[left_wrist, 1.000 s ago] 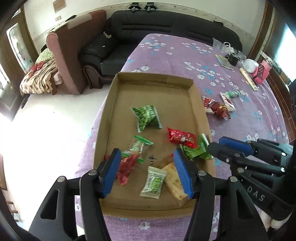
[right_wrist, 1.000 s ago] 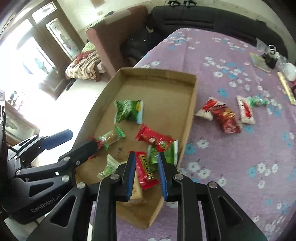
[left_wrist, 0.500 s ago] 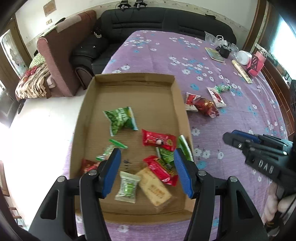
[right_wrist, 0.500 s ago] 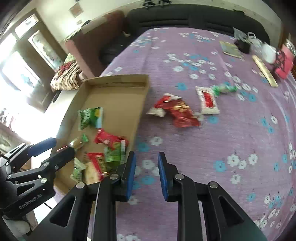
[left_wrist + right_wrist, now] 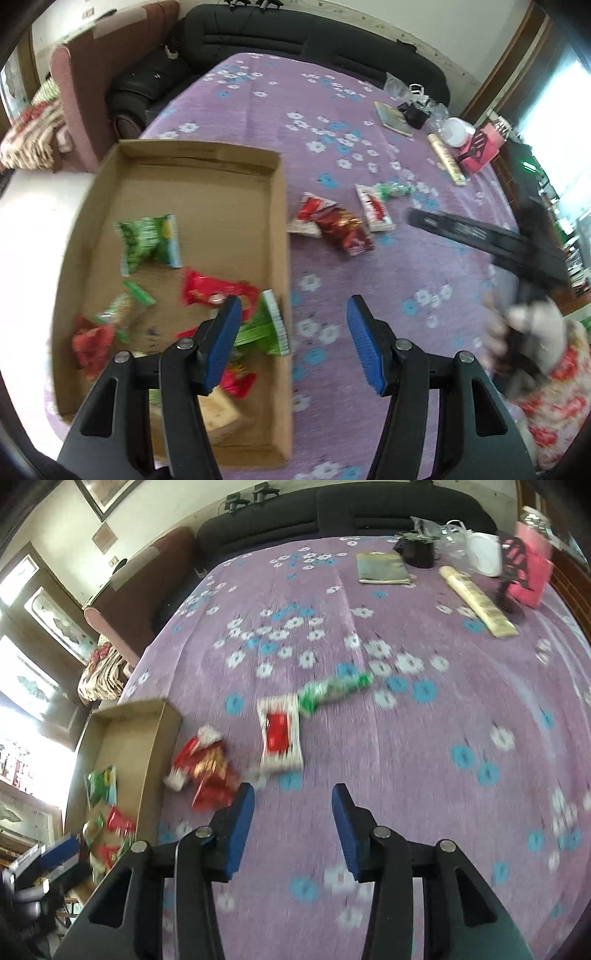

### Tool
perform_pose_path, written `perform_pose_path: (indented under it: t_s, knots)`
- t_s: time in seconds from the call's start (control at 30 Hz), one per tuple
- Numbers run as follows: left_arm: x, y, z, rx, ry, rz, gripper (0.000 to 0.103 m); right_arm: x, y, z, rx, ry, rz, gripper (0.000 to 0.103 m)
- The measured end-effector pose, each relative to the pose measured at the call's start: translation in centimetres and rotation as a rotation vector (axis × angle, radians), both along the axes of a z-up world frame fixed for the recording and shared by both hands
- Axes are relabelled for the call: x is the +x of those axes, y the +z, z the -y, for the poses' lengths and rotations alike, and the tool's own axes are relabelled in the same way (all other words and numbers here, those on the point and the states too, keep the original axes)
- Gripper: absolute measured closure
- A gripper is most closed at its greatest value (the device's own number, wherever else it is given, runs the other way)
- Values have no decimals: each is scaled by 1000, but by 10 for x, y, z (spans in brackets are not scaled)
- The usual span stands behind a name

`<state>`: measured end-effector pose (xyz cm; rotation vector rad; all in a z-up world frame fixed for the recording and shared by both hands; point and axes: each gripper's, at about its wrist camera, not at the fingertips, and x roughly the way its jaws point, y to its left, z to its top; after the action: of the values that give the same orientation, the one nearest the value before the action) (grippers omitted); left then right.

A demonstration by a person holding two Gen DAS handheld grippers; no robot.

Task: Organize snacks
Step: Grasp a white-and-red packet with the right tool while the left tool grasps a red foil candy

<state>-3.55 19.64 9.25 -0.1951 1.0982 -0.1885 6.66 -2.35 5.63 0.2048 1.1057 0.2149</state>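
A flat brown cardboard box (image 5: pixel 192 192) with low walls sits at the left edge of the table (image 5: pixel 266 96), which wears a purple cloth with little flowers. Shiny, crinkly snack packs (image 5: pixel 147 243), green and red, lie inside the box. More snack packs lie loose on the cloth just beside its right wall: a red pile (image 5: pixel 207 764), a white and red pack (image 5: pixel 279 733) and a green one (image 5: pixel 332 688). The left gripper (image 5: pixel 293 339) is open over the box's right wall, holding nothing. The right gripper (image 5: pixel 291 830) has just been opening, with only cloth between its blue ridged pads. A book, a stick-shaped pack and a pink bag sit at the far right corner.
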Motion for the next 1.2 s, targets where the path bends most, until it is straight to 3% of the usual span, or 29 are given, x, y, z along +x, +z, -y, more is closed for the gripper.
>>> perform_pose_path:
  t_s: [0.17, 0.3, 0.37, 0.57, 0.83, 0.9, 1.07, 1.2]
  knots:
    - [15, -6, 15, -38, 6, -29, 43, 47, -26, -21, -21, 72, -40, 60]
    - [28, -6, 24, -45, 15, -24, 43, 56, -35, -40, -91, 140, -41, 60]
    - [36, -6, 32, -46, 8, -18, 43, 53, -34, -46, -131, 170, -34, 74]
    - [71, -27, 61, 4, -15, -37, 43, 30, -31, -19, -87, 158, -57, 78]
    - [114, -64, 99, 165, -75, -64, 43, 2, -33, 28, -32, 103, -76, 77]
    - [114, -72, 103, 159, -98, -80, 63, -3, -34, 36, -12, 91, -82, 77]
    - [103, -59, 103, 97, -142, -61, 84, -12, -33, 45, -11, 88, -74, 77]
    - [91, -46, 93, 41, -137, -52, 87, -21, -33, 51, 16, 70, -83, 77]
